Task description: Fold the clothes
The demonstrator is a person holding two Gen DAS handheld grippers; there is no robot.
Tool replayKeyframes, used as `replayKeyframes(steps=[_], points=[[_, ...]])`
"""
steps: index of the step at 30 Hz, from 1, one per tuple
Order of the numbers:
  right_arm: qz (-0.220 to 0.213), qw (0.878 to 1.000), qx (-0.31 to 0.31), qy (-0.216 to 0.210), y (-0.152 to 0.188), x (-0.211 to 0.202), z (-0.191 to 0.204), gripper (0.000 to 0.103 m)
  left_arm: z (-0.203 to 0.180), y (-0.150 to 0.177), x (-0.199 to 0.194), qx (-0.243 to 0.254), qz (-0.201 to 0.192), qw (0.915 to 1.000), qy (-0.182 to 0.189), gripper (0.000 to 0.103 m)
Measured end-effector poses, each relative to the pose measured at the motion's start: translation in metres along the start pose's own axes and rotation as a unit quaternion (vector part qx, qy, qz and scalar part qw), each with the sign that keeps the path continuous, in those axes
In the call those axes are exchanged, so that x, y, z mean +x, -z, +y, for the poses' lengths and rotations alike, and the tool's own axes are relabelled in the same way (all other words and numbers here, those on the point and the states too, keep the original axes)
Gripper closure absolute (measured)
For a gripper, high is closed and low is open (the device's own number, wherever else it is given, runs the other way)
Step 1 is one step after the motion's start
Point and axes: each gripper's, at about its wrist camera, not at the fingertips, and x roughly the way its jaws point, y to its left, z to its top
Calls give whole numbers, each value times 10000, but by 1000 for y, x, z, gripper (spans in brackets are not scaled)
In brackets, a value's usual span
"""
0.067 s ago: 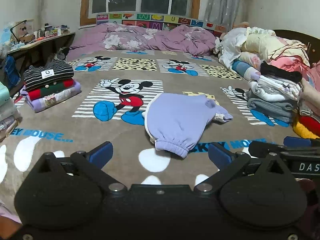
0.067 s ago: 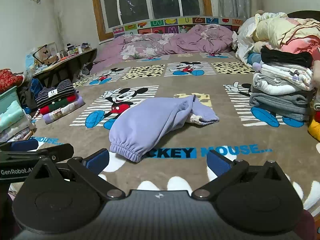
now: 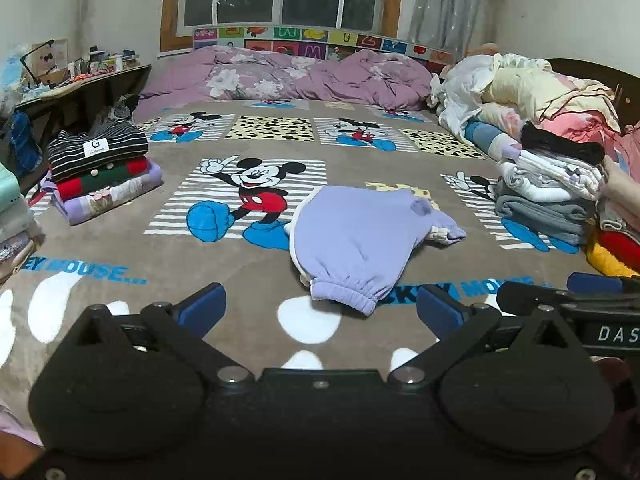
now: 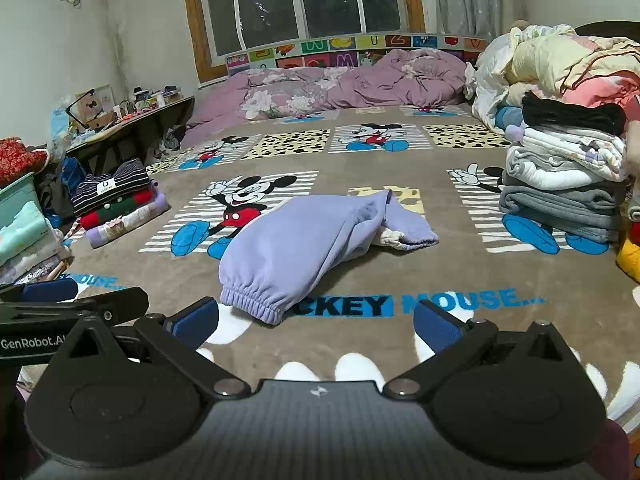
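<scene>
Both tools, left tool (image 3: 320, 312) and right tool (image 4: 316, 320), hover spread wide and empty just short of the rumpled lilac fleece trousers (image 4: 304, 240) on the brown cartoon-mouse blanket (image 3: 240, 280).

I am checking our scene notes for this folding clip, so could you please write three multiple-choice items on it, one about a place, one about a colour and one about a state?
1. Where does the lavender garment lie?
A. on the middle of the bed blanket
B. on top of the right-hand stack
C. on the side table

2. What colour is the top item of the folded stack on the right?
A. yellow
B. black
C. green

3. How does the left gripper stand?
A. shut on the garment
B. shut on nothing
C. open, holding nothing

Answers:
1 A: it lies loose on the blanket, beside the large Mickey print.
2 B: a black piece caps the white and grey layers.
3 C: its blue pads stand wide apart over bare blanket, short of the garment's cuff.
</scene>
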Motion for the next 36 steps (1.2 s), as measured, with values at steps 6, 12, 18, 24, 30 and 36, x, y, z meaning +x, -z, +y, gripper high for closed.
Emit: replayKeyframes(steps=[6, 12, 18, 24, 30, 36], points=[[-6, 10000, 0, 0, 1, -1, 0, 0, -1, 1, 0, 36, 6, 10000, -23, 0], [-5, 10000, 7, -4, 0, -1, 0, 0, -1, 2, 1, 32, 29, 10000, -19, 0], [17, 10000, -1, -2, 1, 0, 1, 0, 0, 2, 1, 17, 34, 10000, -14, 0], [19, 10000, -15, -7, 1, 1, 1, 0, 1, 3, 1, 11, 25, 10000, -3, 0], [5, 10000, -28, -4, 1, 0, 1, 0, 2, 3, 1, -5, 17, 10000, -10, 0], [-4, 10000, -25, 1, 2, 0, 1, 0, 3, 3, 1, 6, 22, 10000, 4, 0]])
